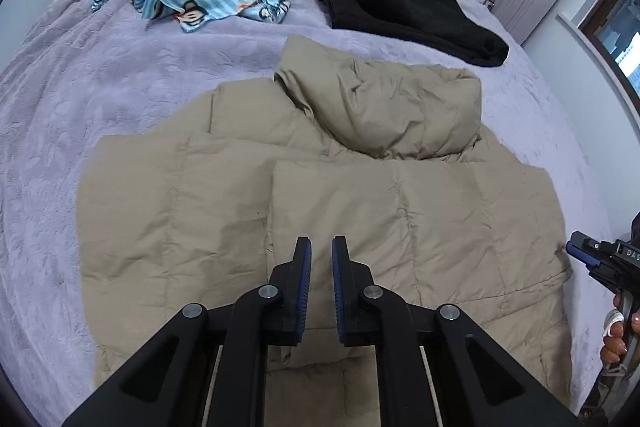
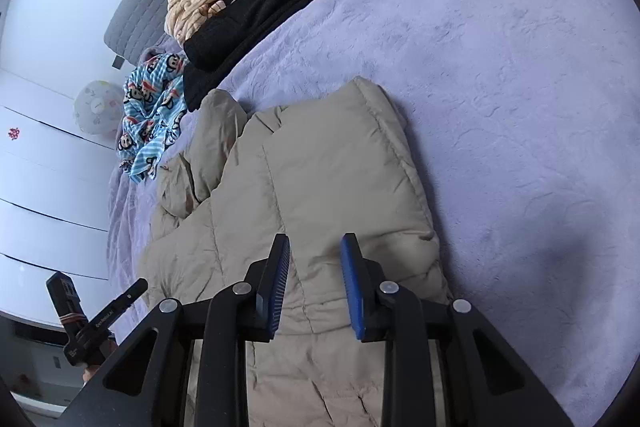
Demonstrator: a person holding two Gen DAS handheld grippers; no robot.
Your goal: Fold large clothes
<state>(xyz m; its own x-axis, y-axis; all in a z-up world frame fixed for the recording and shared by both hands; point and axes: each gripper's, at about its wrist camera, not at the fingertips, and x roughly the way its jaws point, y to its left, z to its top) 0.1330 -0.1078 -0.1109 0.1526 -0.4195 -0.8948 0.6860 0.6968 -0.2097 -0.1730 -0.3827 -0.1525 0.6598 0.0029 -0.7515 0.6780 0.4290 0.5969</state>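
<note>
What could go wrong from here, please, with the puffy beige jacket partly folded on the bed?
1. The beige jacket is puffy; its folded-in panel and hood may spring back open, since neither the left claw nor the right claw grips it.
2. The black garment lies near the hood, so it could be snagged.
3. The plush bedspread may let the jacket drag and bunch.
</note>
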